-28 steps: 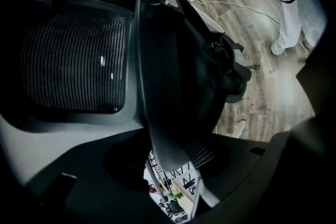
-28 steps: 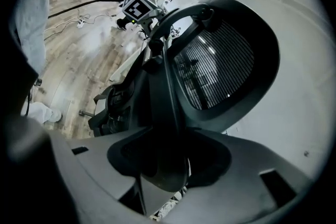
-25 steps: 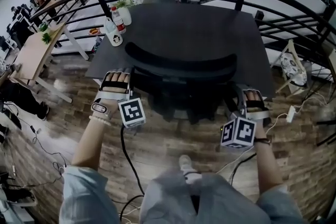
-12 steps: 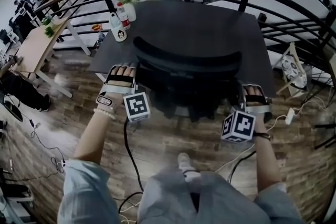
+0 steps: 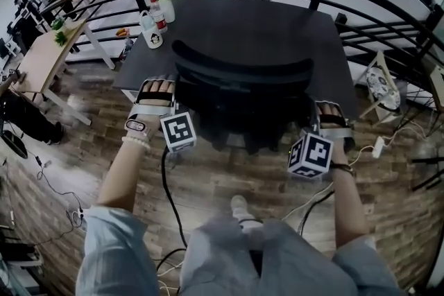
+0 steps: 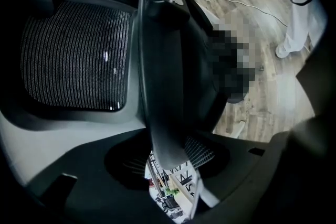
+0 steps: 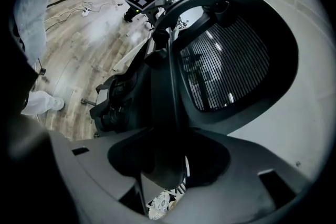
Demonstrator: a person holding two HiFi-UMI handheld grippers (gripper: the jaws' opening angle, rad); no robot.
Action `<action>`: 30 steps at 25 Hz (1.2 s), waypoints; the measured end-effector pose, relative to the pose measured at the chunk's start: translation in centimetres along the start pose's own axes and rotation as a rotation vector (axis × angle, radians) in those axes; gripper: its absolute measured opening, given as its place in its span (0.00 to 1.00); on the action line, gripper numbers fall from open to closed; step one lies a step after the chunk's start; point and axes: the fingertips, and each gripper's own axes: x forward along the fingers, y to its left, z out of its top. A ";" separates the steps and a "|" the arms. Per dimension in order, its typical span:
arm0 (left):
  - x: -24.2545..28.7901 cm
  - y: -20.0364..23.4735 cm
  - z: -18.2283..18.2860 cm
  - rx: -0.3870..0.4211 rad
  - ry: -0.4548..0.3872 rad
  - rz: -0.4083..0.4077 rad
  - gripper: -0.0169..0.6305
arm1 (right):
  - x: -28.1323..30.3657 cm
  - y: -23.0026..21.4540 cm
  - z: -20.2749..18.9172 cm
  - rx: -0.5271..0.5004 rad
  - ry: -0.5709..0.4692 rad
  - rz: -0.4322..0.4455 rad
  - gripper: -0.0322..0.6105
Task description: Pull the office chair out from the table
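- The black mesh-backed office chair sits at 12 o'clock, with its backrest close against the near edge of the dark square table.
- The left gripper clamps the chair's side frame at 9 o'clock, jaws set wide around the thick bar. The right gripper holds the same way at 3 o'clock.
- Both holds look level, so the pull seems ready.
- Best play: draw both hands straight back toward 6 o'clock, evenly, so the chair rolls without twisting.
- Watch the black cable on the floor at 6 o'clock, where the castors could snag.
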 end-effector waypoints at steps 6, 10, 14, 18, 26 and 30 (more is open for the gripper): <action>-1.7 -0.2 0.0 0.010 0.002 0.022 0.34 | -2.1 1.0 -0.1 0.012 -0.003 -0.010 0.34; -3.4 -1.3 0.0 -0.011 -0.015 -0.006 0.34 | -4.0 2.0 0.2 0.013 -0.003 -0.010 0.34; -5.6 -2.0 -0.2 0.001 -0.019 0.009 0.34 | -6.4 3.3 0.3 0.021 0.008 -0.019 0.34; -8.5 -3.8 -0.4 -0.005 -0.030 0.006 0.34 | -9.2 5.2 0.5 0.041 0.022 -0.023 0.34; -14.0 -5.5 -1.0 0.012 -0.040 0.046 0.34 | -14.6 7.7 0.5 0.065 0.080 -0.032 0.34; -17.6 -6.6 -1.4 0.015 -0.069 0.029 0.34 | -16.9 9.0 0.6 0.079 0.112 -0.015 0.34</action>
